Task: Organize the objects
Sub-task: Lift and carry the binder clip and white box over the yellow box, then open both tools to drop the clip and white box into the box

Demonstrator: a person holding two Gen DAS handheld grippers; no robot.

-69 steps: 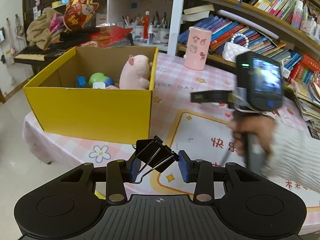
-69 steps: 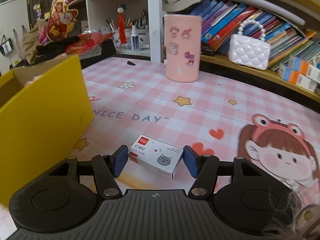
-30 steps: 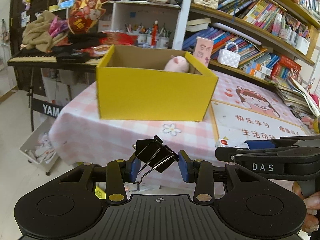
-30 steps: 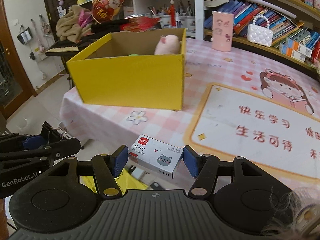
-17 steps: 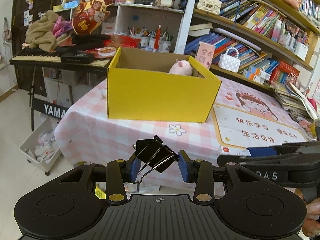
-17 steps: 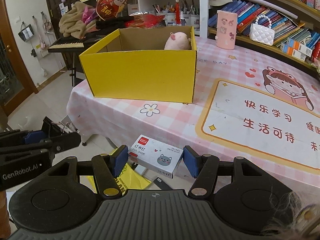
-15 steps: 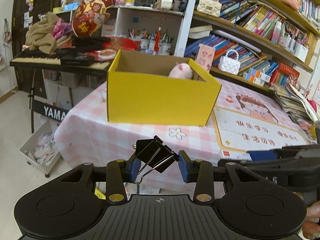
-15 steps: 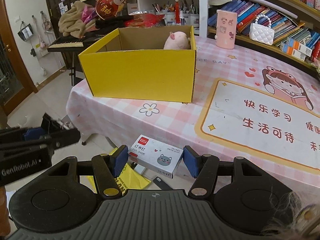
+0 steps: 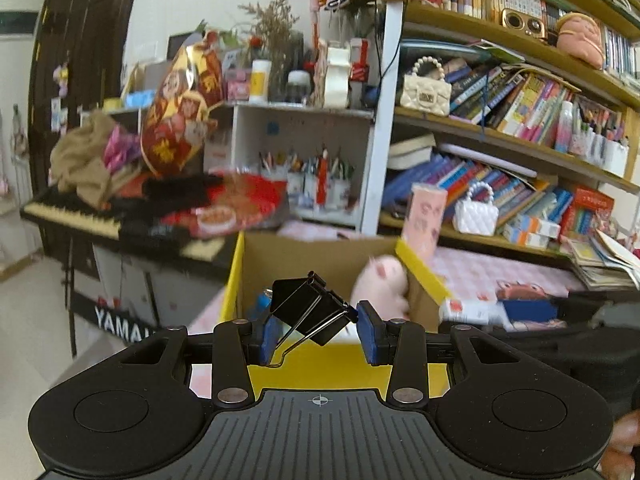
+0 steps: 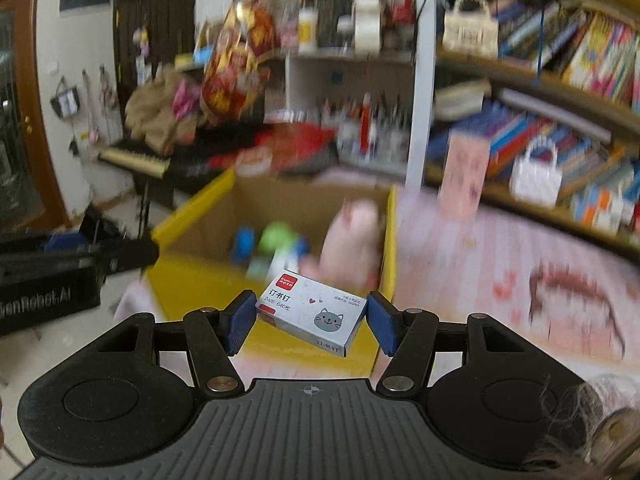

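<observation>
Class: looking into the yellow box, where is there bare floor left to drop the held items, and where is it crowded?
Inside the yellow box, the left half, between the left wall and the blue toy, looks bare. The right side is crowded: green toy and pink plush pig against the right wall.

even, soft indoor light, no hard shadows or glare. strong fisheye bending at the edges. heavy motion blur in the right view, milder in the left; each hand-held gripper stays sharp.
</observation>
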